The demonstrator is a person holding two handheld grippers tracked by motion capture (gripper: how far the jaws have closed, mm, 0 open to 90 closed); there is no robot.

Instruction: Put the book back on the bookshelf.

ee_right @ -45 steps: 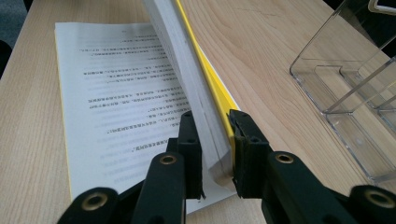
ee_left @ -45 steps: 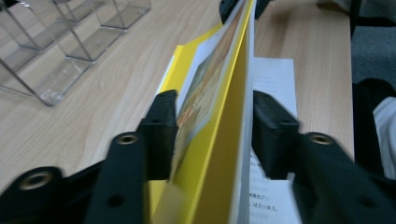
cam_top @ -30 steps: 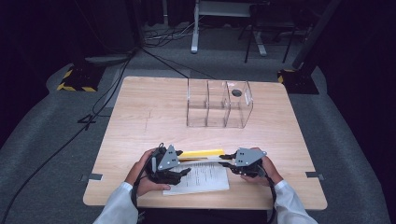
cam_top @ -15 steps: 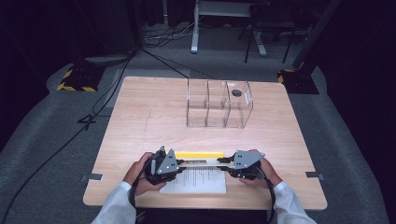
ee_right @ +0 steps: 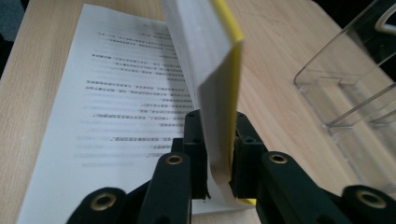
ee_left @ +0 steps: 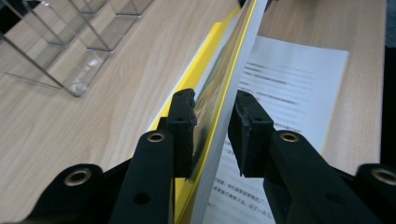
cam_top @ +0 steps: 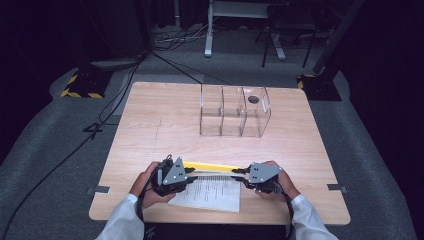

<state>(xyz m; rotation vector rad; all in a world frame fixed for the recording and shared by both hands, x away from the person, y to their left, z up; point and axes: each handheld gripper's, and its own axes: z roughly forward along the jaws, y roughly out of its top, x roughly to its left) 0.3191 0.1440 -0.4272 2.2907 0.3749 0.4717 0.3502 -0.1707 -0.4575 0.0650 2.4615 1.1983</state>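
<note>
Table: a pale wooden table (cam_top: 150, 130) under the high view, with the person's two hands at its near edge.
Book: a thin yellow-covered book (cam_top: 212, 167) stands on edge between the two grippers, near the front of the table; its pages show grey-white from the side (ee_left: 233, 79) and its yellow cover faces away (ee_right: 229, 70).
Left gripper: the left gripper (ee_left: 212, 133) has one jaw on each side of the book's end; the left-hand pad touches the cover, while a narrow gap shows between the page side and the other pad, so I cannot tell whether it truly grips. In the high view it sits at the book's left end (cam_top: 189, 173).
Right gripper: the right gripper (ee_right: 218, 144) has its jaws closed tight on the book's other end, pads pressing both faces. High view (cam_top: 239, 173).
Paper: a printed sheet (cam_top: 210, 194) lies flat on the table just beside the book, on the person's side.
Box: a clear plastic box with dividers (cam_top: 232, 112) stands well apart, toward the far side of the table.
</note>
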